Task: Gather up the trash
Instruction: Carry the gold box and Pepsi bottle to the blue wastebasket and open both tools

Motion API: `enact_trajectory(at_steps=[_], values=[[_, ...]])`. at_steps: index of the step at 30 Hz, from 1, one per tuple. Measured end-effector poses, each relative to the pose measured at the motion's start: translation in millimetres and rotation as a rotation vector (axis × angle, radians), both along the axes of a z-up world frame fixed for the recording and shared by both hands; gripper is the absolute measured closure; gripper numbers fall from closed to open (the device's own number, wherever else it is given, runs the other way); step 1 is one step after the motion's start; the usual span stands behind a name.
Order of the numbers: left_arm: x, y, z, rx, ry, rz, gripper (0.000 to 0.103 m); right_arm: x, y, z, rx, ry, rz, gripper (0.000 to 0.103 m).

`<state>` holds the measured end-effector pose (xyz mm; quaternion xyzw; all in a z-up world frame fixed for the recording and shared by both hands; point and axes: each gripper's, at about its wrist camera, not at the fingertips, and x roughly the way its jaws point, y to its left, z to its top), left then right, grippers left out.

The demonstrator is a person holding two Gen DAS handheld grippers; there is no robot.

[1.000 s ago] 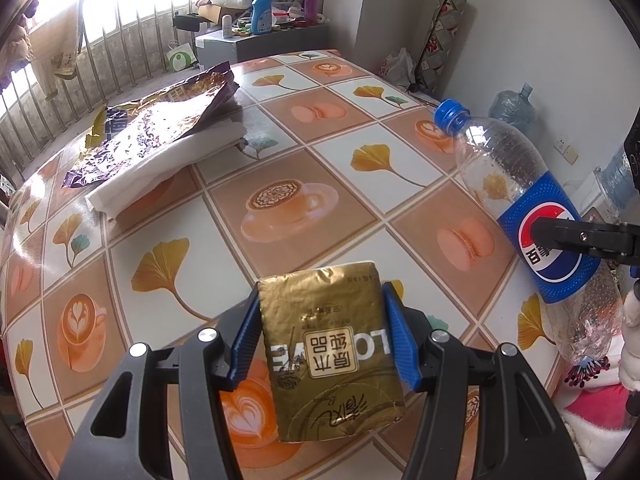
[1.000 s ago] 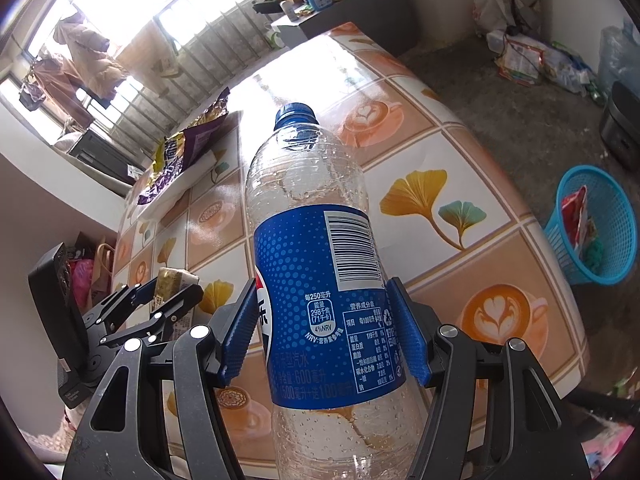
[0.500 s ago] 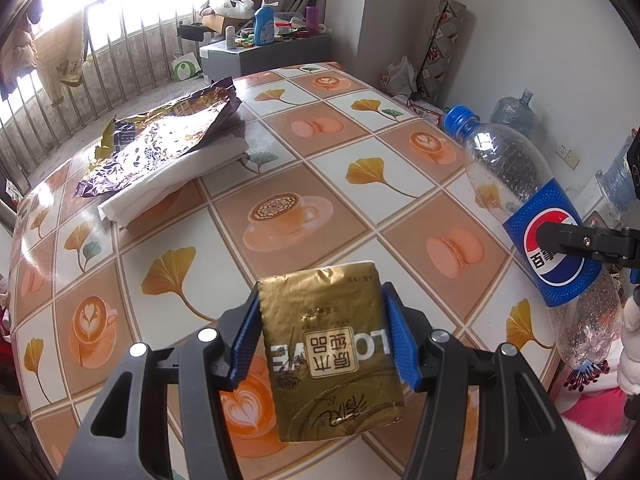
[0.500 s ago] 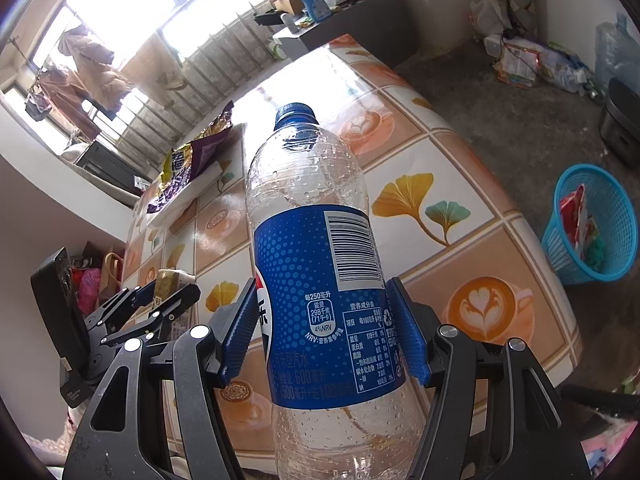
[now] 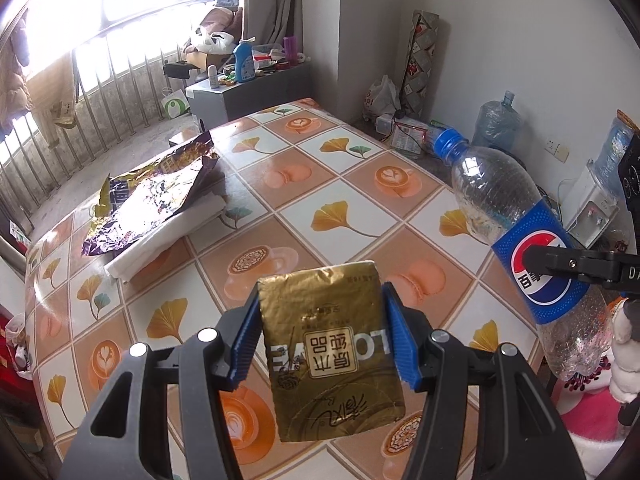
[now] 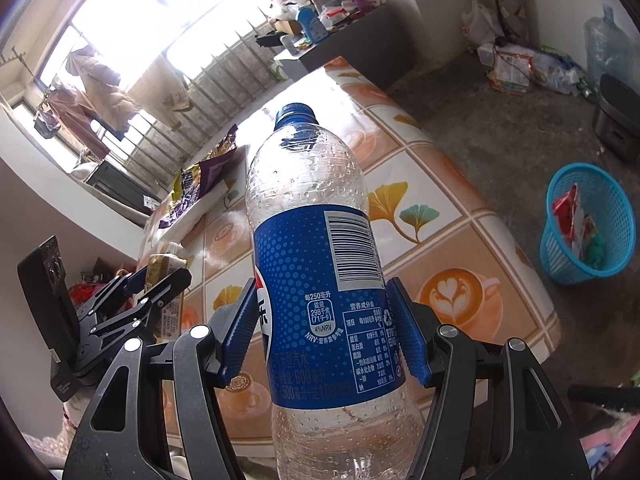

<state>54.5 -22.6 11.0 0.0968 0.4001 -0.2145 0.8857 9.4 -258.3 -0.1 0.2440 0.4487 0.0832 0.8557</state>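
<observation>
Grippers both grip trash above the table [image 5: 280, 184]: left gripper [image 5: 322, 342] clamps a gold pack [image 5: 332, 356], right gripper [image 6: 320, 330] an empty bottle [image 6: 320, 272].

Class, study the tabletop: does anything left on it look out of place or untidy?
Yes. A torn-open purple and gold snack bag lies crumpled on a folded white cloth at the far left of the table, litter not yet collected.

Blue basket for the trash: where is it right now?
In the right wrist view the blue basket stands on the floor at the right edge, beyond the table's right side, already holding some wrappers.
</observation>
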Motion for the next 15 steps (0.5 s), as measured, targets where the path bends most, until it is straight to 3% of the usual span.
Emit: enact_trajectory(at_steps=[15], values=[[-13, -58, 31, -0.007, -0.052, -0.098, 0.047, -25, -41, 7, 0.062, -0.088, -0.078, 0.043]])
